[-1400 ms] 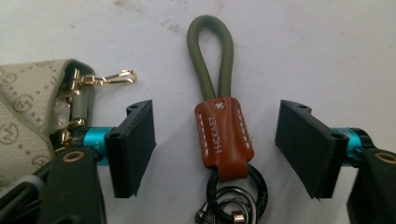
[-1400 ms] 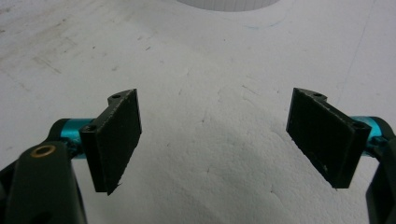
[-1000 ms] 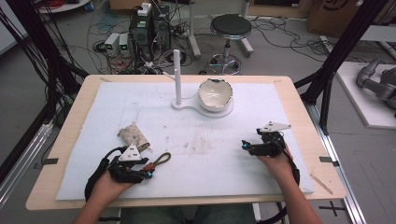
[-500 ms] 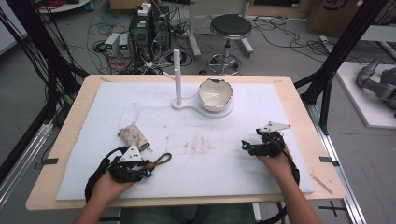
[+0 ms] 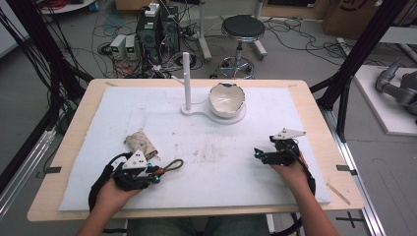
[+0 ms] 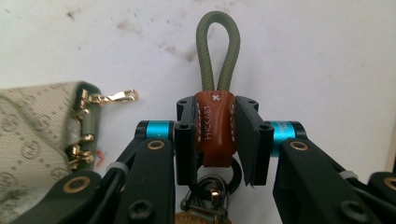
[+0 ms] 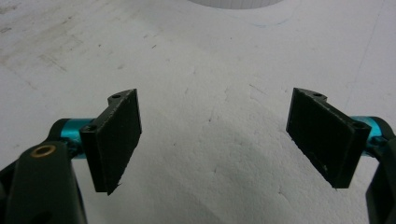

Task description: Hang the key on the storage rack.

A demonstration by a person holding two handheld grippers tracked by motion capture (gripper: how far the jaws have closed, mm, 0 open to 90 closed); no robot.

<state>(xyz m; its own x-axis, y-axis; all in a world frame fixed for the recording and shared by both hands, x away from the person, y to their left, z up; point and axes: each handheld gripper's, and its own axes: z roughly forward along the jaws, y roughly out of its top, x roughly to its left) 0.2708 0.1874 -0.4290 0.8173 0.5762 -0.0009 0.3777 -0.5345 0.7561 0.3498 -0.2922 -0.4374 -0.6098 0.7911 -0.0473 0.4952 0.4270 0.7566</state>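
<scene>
Now clamped in the left gripper [image 6: 215,135]: a key strap [image 6: 215,112] with a brown leather tab stitched in white and an olive cord loop pointing away from the jaws, metal rings hanging behind the tab. Jaws just closed, pads pressing both sides of the tab. Lying on the white mat [image 5: 226,167] at the near left of the desk [image 5: 314,98], loop toward the middle. Just beside it on the left, a patterned beige pouch [image 6: 32,140] with a gold clasp. Wide bare mat between both grippers; farther back, a white post [image 5: 186,78] and a cracked white bowl [image 5: 226,100], well apart. Left hand [image 5: 115,189] low and level on the mat. Right gripper [image 5: 258,153] resting near the right edge, spread wide, gripping nothing.
</scene>
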